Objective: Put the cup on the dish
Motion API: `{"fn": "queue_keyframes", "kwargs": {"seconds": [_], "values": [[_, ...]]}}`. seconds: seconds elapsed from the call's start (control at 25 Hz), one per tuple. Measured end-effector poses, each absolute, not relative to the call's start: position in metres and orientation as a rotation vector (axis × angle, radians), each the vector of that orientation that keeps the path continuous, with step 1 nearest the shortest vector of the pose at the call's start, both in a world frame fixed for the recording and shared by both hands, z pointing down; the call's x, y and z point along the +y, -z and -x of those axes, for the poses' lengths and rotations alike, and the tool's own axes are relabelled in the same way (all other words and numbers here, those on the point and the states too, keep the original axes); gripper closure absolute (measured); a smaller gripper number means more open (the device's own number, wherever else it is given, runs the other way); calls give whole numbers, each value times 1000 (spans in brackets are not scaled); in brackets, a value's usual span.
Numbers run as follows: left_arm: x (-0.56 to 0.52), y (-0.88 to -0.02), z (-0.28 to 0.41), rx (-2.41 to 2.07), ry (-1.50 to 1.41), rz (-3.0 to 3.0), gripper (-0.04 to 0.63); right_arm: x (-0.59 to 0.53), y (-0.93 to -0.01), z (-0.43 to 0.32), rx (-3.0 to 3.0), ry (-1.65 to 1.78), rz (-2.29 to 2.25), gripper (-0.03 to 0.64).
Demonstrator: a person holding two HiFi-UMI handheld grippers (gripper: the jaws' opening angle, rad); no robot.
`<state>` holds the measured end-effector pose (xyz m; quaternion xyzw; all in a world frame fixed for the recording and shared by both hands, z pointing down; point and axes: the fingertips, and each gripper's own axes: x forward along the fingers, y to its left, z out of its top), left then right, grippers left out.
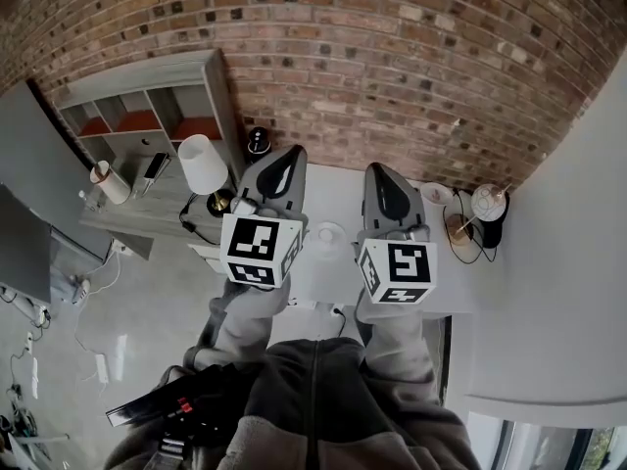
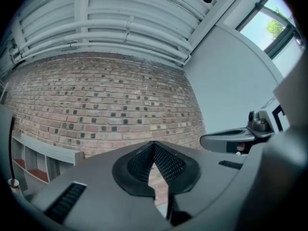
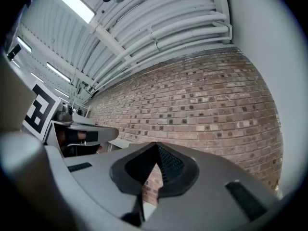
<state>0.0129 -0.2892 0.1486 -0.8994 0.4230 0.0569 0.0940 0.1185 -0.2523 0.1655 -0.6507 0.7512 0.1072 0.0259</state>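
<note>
In the head view a pale round cup (image 1: 328, 235) stands on the white table (image 1: 323, 189) between my two grippers; it is too small and washed out to tell whether a dish lies under it. My left gripper (image 1: 292, 153) is held above the table to the cup's left, its jaws shut with nothing between them. My right gripper (image 1: 382, 169) is to the cup's right, also shut and empty. Both gripper views point up at the brick wall and ceiling pipes, so the left gripper (image 2: 154, 144) and right gripper (image 3: 156, 145) views show no cup or dish.
A white lamp (image 1: 202, 164) and a black round object (image 1: 258, 141) stand at the table's left end. A grey shelf unit (image 1: 147, 116) is further left. At the right end are a small dish (image 1: 436, 193), a wooden coaster (image 1: 458, 228) and a round white object (image 1: 488, 202).
</note>
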Motion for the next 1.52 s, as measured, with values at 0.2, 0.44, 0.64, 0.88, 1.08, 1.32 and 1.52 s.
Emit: {"fn": "queue_keyframes", "kwargs": {"seconds": [0.2,0.44,0.64,0.88,1.08,1.32,1.52], "values": [[-289,-131,-11,1257,-202,2636,591,-253,-147,-121,2298,-373,2012,616],[-285,-116,-10,1232,-251,2609,591,-253,-136,-125,2288,-397,1975,617],[-288,-118,-5,1280,-259,2595,591,-256,-137,-126,2296,-391,1964,617],[-290,-124,0,1293,-248,2608,591,-257,-140,-120,2315,-386,1954,617],[-290,-129,10,1320,-248,2602,590,-255,-143,-112,2323,-402,1954,617],[-293,-131,15,1337,-248,2601,589,-255,-143,-110,2314,-411,1954,617],[-297,-134,17,1339,-250,2605,591,-256,-145,-109,2311,-419,1960,617]]}}
